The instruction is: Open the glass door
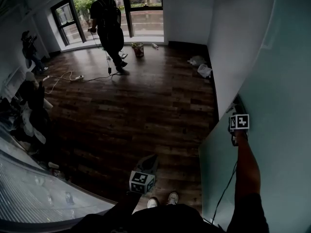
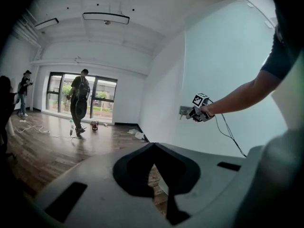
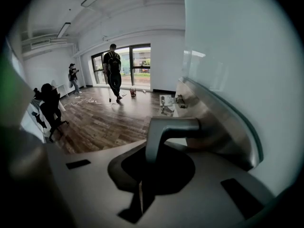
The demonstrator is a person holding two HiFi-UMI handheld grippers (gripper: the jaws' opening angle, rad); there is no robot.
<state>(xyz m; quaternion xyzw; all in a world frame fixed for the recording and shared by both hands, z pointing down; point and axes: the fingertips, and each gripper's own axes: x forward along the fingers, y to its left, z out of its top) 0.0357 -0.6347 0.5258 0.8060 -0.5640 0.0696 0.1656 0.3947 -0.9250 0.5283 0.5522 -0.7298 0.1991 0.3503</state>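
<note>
a room with a dark wooden floor (image 1: 146, 106) and white walls runs to tall windows (image 1: 146, 8) at 12 o'clock in the head view. a person (image 1: 109, 23) with a backpack walks in front of them. another person (image 1: 29, 47) stands at 10 o'clock, and white bags (image 1: 201, 67) lie by the wall at 1 o'clock. the frosted glass door (image 1: 286, 106) fills the side from 2 to 5 o'clock. the right tongs (image 3: 152, 151) are clamped narrow on its metal lever handle (image 3: 173, 127), which juts from a steel plate (image 3: 223, 127) on the glass. the bare arm (image 1: 248, 169) reaches out to it. the left tongs (image 2: 153, 146) sit low at 6 o'clock in the head view, above the wearer's white shoes (image 1: 163, 199). their tips are pressed together with nothing between them, and they point toward the room, well apart from the door.
</note>
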